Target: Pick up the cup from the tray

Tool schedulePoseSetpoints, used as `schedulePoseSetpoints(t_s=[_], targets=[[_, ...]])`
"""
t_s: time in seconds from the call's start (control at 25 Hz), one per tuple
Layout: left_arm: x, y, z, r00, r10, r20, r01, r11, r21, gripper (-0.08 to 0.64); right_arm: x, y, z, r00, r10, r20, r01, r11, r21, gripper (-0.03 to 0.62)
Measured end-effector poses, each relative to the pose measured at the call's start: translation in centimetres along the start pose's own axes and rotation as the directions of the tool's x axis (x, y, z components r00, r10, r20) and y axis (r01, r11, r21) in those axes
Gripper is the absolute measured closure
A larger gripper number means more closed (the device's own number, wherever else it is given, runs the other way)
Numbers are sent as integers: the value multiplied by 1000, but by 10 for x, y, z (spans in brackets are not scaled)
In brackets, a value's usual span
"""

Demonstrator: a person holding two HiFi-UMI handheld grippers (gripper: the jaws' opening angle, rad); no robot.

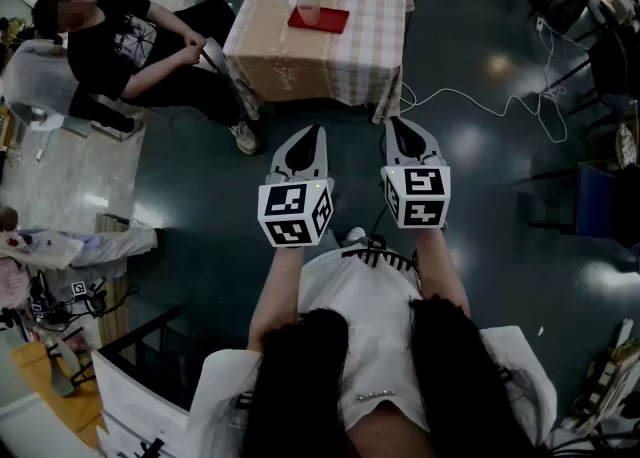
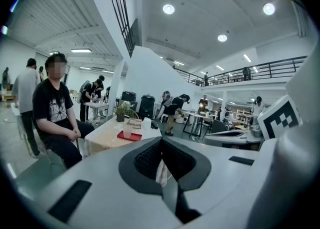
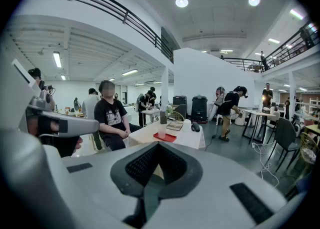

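- An operator stands well apart from a cloth-covered table (image 1: 330, 61), holding the left gripper (image 1: 312, 136) and the right gripper (image 1: 398, 126) side by side; each has its jaws pressed together on nothing.
- The cup (image 1: 309, 8) stands upright on a red tray (image 1: 336, 20), at twelve o'clock in the head view.
- The approach likely comes first: walk up to the table and spread one pair of jaws before reaching. Then take the cup around its middle, keep it level and lift it straight up off the tray.
- A seated person (image 1: 130, 46) at ten o'clock sits beside the table and should be given room.
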State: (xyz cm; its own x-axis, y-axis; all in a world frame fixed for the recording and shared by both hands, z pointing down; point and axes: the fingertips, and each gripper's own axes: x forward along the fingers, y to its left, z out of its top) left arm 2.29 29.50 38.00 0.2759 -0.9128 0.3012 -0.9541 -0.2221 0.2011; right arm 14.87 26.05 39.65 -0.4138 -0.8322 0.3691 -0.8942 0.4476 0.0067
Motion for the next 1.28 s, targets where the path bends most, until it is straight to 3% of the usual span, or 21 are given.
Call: schedulePoseSetpoints(t_s=[0.36, 0.72, 0.88, 1.28], targets=[[7, -10, -11, 999, 14, -29, -14, 1000, -3, 552, 1, -10, -4, 1000, 7, -2, -7, 1000, -3, 586], [16, 4, -13, 998, 50, -43, -51, 998, -23, 552, 13, 0, -3, 990, 137, 21, -138, 990, 33, 575], [25, 15, -11, 998, 54, -38, -55, 998, -17, 552, 25, 4, 3, 985, 169, 40, -170, 985, 20, 410], [86, 57, 5, 999, 30, -36, -32, 998, -50, 552, 90, -9, 28, 983, 175, 48, -175, 985, -10, 305]])
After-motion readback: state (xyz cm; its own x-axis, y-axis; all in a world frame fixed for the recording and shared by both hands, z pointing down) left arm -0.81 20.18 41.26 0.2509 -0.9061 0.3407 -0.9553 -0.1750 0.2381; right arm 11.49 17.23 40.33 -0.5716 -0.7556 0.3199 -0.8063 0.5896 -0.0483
